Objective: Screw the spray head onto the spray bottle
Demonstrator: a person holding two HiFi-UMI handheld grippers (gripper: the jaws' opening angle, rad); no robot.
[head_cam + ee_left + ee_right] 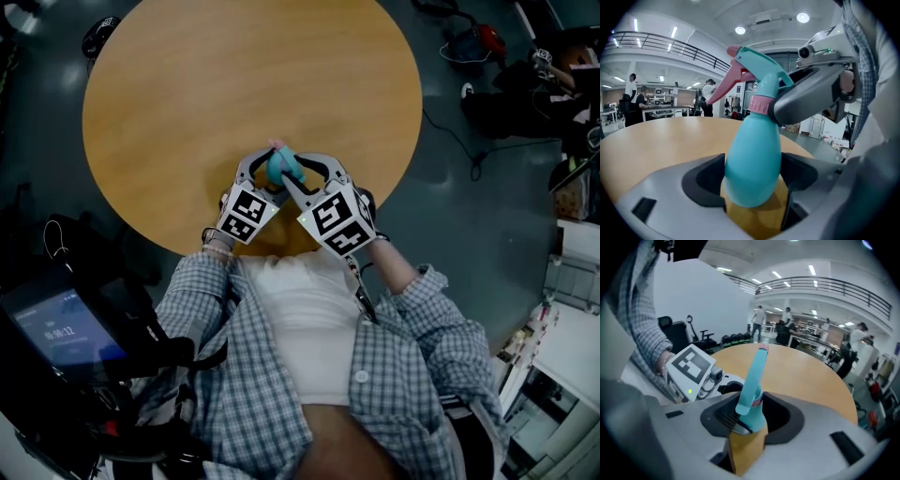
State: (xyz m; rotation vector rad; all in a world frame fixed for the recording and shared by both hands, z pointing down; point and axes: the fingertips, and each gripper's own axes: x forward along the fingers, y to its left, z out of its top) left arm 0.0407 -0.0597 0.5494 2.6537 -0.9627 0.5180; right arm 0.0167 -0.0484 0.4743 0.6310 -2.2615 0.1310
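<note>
A teal spray bottle [752,159] stands tilted over the near edge of the round wooden table [234,84]. My left gripper [753,177] is shut on its round body, one pad on each side. The teal spray head [757,65] with a pink trigger sits on the neck above a pink collar [759,104]. My right gripper [750,420] comes in from the right and is shut on the spray head [751,385] at the collar; one of its fingers [806,93] presses there. In the head view both grippers meet at the bottle [284,167].
The person's checked sleeves and torso sit close behind the grippers. A device with a lit screen [66,328] is at the lower left. Cables and bags [473,42] lie on the floor at the upper right. People and desks stand far behind the table.
</note>
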